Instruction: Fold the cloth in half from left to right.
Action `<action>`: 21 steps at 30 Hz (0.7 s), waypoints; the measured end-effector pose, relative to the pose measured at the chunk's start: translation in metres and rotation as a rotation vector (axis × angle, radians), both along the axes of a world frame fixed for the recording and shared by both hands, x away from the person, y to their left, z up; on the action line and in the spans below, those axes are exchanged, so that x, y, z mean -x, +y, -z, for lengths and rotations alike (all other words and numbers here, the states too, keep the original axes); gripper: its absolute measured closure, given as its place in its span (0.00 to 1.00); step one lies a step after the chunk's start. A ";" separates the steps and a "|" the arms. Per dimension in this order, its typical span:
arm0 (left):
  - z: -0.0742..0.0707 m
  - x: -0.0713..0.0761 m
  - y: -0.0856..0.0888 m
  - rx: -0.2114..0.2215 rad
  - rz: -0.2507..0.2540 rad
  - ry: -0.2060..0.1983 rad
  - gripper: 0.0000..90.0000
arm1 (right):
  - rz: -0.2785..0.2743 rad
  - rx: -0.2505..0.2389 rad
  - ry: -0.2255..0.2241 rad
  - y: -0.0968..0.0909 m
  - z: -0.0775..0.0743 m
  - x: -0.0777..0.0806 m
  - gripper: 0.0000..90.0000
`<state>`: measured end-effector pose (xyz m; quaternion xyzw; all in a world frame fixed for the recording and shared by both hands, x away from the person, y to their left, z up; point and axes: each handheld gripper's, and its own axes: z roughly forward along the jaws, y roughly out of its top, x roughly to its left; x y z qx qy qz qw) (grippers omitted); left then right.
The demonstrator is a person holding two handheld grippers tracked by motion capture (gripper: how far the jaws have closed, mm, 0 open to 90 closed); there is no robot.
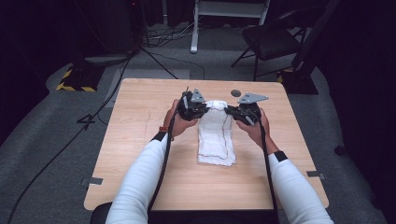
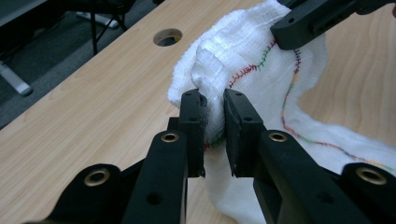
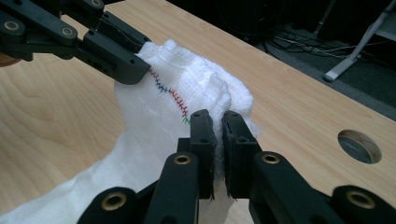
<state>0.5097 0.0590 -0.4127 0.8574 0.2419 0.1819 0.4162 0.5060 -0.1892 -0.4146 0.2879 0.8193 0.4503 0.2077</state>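
**Both grippers pinching the far end of a white cloth**

At the middle of the high view, a white cloth [image 1: 215, 135] lay lengthwise on the wooden table [image 1: 140, 140], its near end flat and its far end lifted between two grippers. To the left of the cloth's raised end sat the left gripper [image 1: 201, 108], to the right the right gripper [image 1: 229, 111], each in a hand whose white-sleeved forearm entered from the bottom edge. A small round hole [image 1: 236, 93] showed in the tabletop just beyond the right gripper. At this size the jaw tips were hard to separate from the fabric, so the grip itself probably read better from closer in.

Low in the left gripper view, the left gripper [image 2: 215, 121] had its two black jaws pressed onto a bunched fold of the cloth [image 2: 243, 56], fabric squeezed in the narrow gap. A line of multicoloured stitching [image 2: 289, 93] ran across the cloth. The right gripper's jaw bit the cloth's edge at the upper right, and the hole [image 2: 167, 37] lay in the upper middle.

Low in the right gripper view, the right gripper [image 3: 218, 135] likewise pinched a fold of the cloth [image 3: 149, 112], jaws nearly together. The left gripper [image 3: 133, 65] clamped the other corner at upper left; the hole [image 3: 359, 146] sat at the right.
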 end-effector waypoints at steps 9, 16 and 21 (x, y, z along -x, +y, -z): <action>0.005 0.023 0.005 0.000 0.076 0.012 0.85 | -0.084 0.024 0.013 -0.007 0.004 0.024 0.94; 0.012 0.035 0.008 -0.024 0.120 0.025 0.84 | -0.127 0.038 0.025 -0.006 0.010 0.038 0.94; 0.020 0.049 0.014 -0.024 0.137 0.032 0.83 | -0.160 0.039 0.042 -0.009 0.016 0.049 0.94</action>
